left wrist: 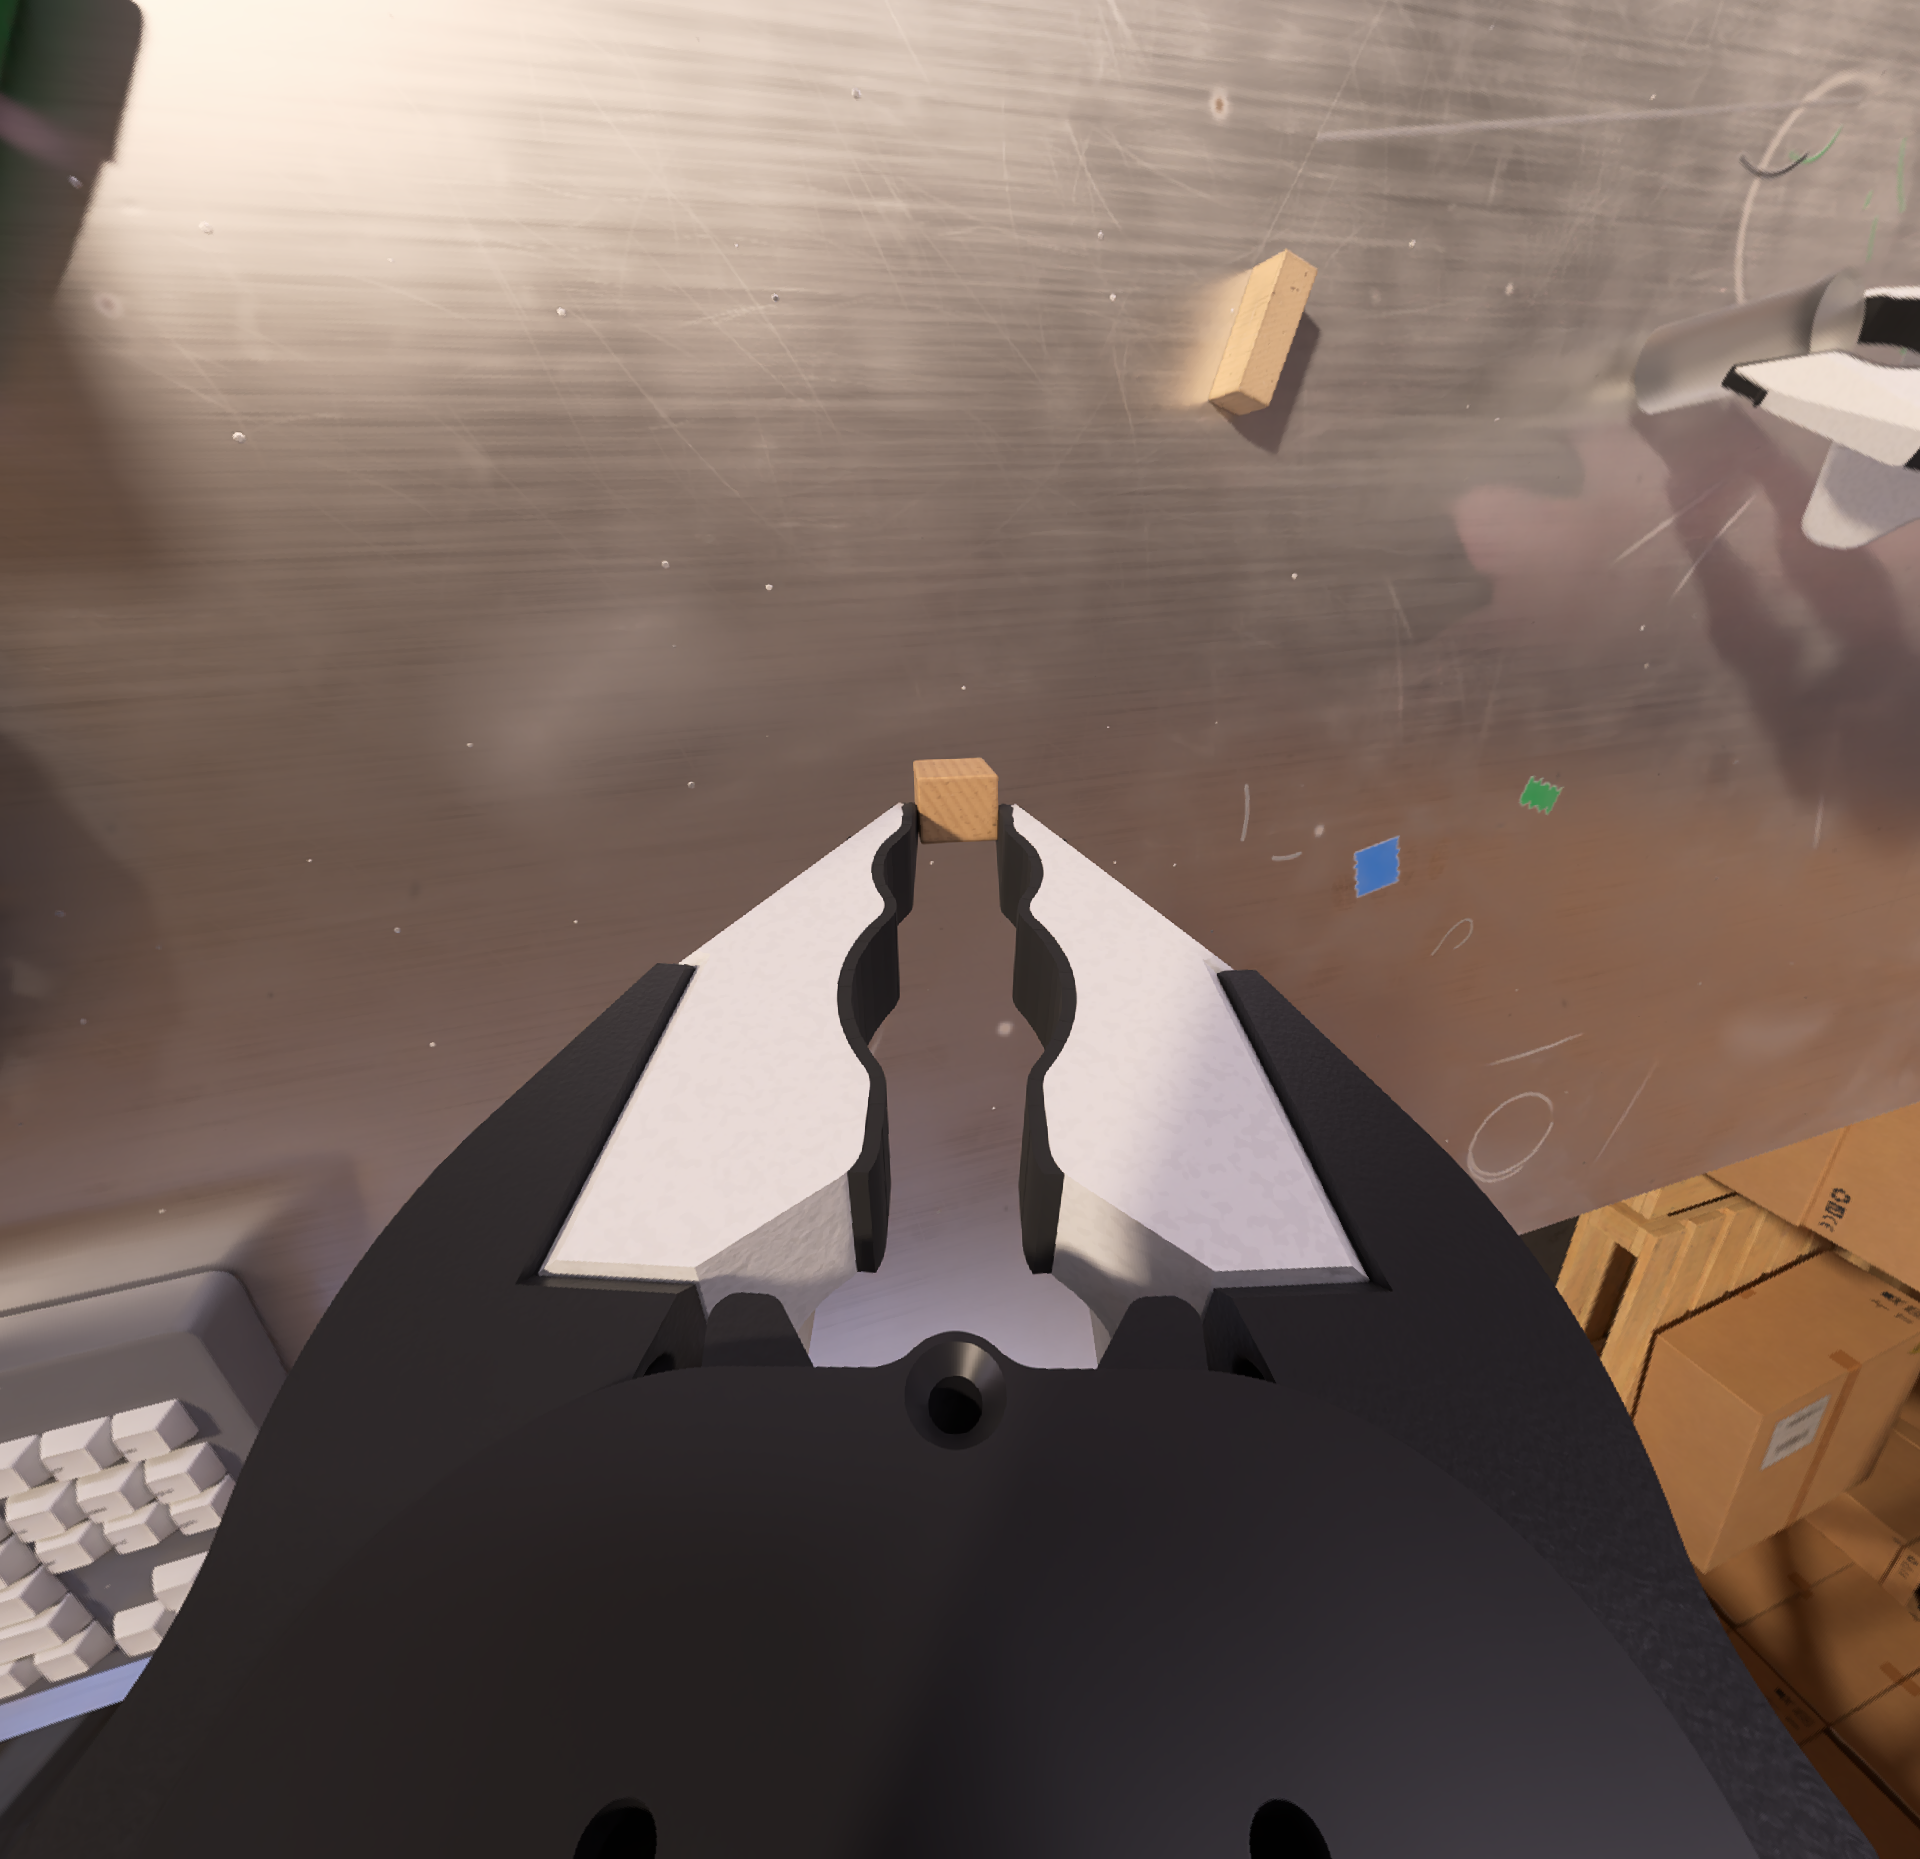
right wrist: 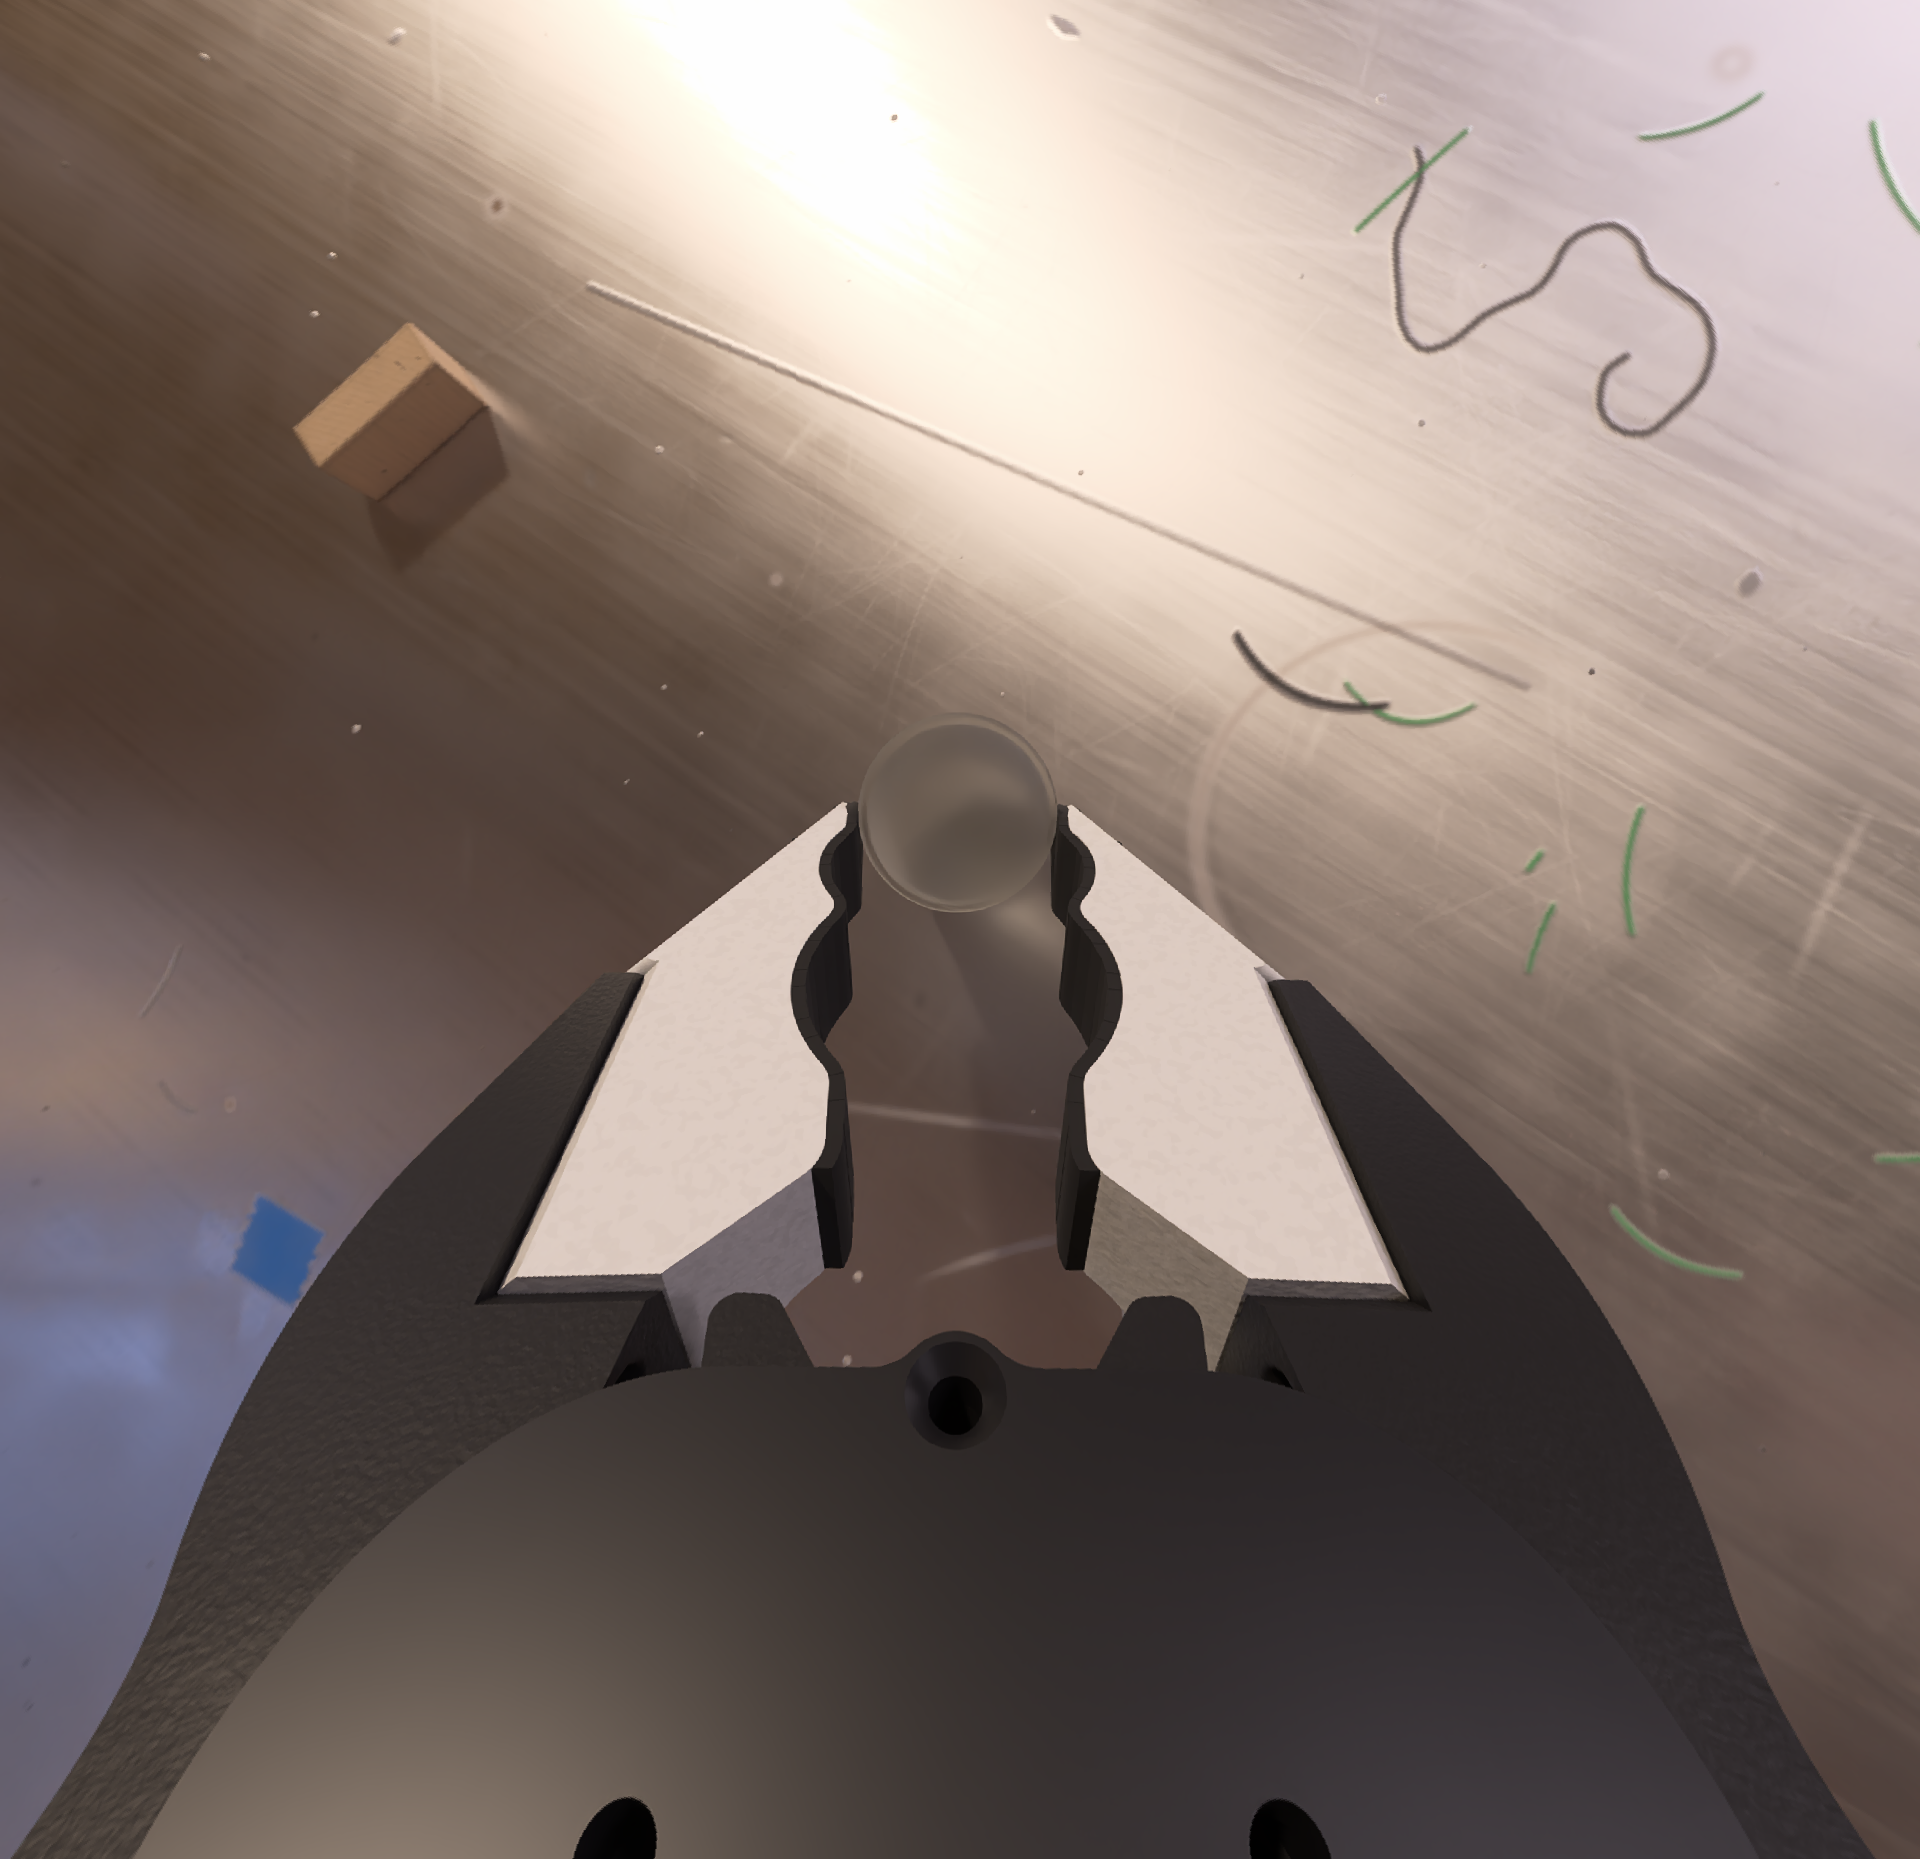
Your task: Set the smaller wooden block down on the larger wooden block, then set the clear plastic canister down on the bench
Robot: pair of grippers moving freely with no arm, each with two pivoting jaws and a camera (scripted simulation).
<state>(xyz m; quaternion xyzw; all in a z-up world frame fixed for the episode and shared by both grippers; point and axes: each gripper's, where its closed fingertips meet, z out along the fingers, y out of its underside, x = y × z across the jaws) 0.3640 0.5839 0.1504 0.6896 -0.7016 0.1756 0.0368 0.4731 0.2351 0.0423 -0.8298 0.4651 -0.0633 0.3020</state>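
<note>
Your left gripper (left wrist: 956, 822) has its jaws drawn narrow and pinches the smaller wooden block (left wrist: 955, 799) between its fingertips (left wrist: 906, 824), the cube poking out just past the tips. The larger wooden block (left wrist: 1261, 334) lies on the scratched metal bench (left wrist: 623, 459), ahead of that claw and off to its right, well apart from the held cube. Farther right in the left wrist view, the other gripper shows at the frame's edge. Down at the lower right, cardboard boxes (left wrist: 1787, 1414) carry labels and printed marks; a pale keyboard (left wrist: 94, 1497) sits at the lower left.

Your right gripper (right wrist: 958, 833) is set a little wider and clamps the clear plastic canister (right wrist: 956, 812) at the fingertips (right wrist: 844, 841), the round end facing you. From this claw, the larger wooden block (right wrist: 390, 412) rests ahead and to the left on the bench (right wrist: 1143, 355), clear of the canister. A scrap of blue tape (right wrist: 275, 1246) sits at the lower left.
</note>
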